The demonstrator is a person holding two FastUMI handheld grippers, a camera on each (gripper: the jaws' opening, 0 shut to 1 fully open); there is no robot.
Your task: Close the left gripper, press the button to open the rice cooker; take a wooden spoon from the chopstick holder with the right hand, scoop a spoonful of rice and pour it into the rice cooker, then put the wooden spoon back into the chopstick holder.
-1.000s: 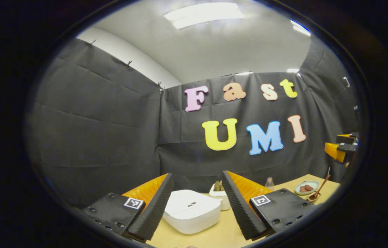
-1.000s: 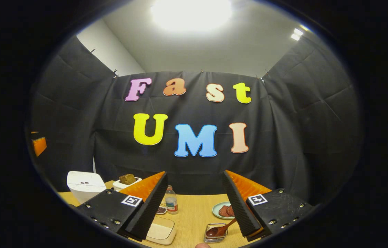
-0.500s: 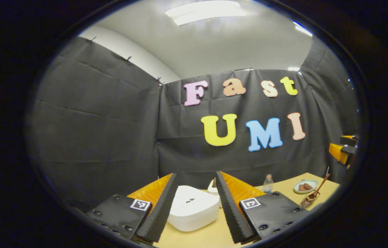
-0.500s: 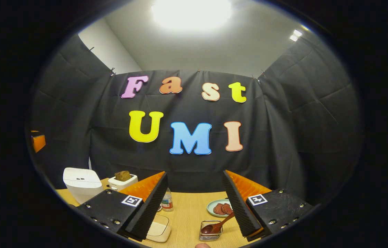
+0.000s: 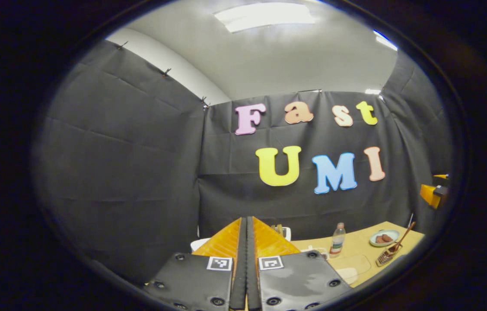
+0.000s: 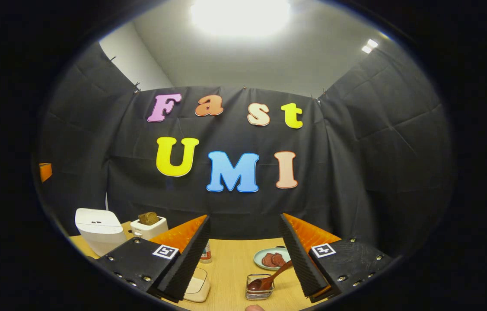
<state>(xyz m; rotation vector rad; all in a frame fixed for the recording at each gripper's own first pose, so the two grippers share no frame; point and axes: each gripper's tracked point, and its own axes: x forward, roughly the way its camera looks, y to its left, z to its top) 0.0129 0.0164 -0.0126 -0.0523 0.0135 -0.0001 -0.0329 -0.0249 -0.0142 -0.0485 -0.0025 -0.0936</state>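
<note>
My left gripper (image 5: 246, 259) has its fingers pressed together w/ nothing between them, pointing over the near edge of the table (image 5: 358, 246). In the left gripper view a sliver of the white rice cooker (image 5: 198, 244) peeks out just left of the fingers; most of it is hidden behind them. Can't tell if I'm touching it. To the right on the table: a small bottle (image 5: 336, 239), a plate (image 5: 383, 237) w/ dark pieces on it, and the chopstick holder (image 5: 385, 256) w/ the wooden spoon (image 5: 402, 239) leaning out of it.

My right gripper (image 6: 243, 248) has its fingers wide apart, holding nothing, hovering above the table (image 6: 234, 263). In the right gripper view the chopstick holder (image 6: 259, 288), a wire basket, sits low between my fingers, nearer the right one, w/ the wooden spoon (image 6: 269, 278) resting in it, bowl down, handle slanting up to the right. Just behind it is the plate (image 6: 271, 258). The rice cooker (image 6: 98, 229) stands at far left, lid down, w/ a white toaster (image 6: 149, 226) beside it. A clear tub of rice (image 6: 197, 288) pokes out by my left finger, and the bottle (image 6: 205, 255) is partly hidden behind that finger.
</note>
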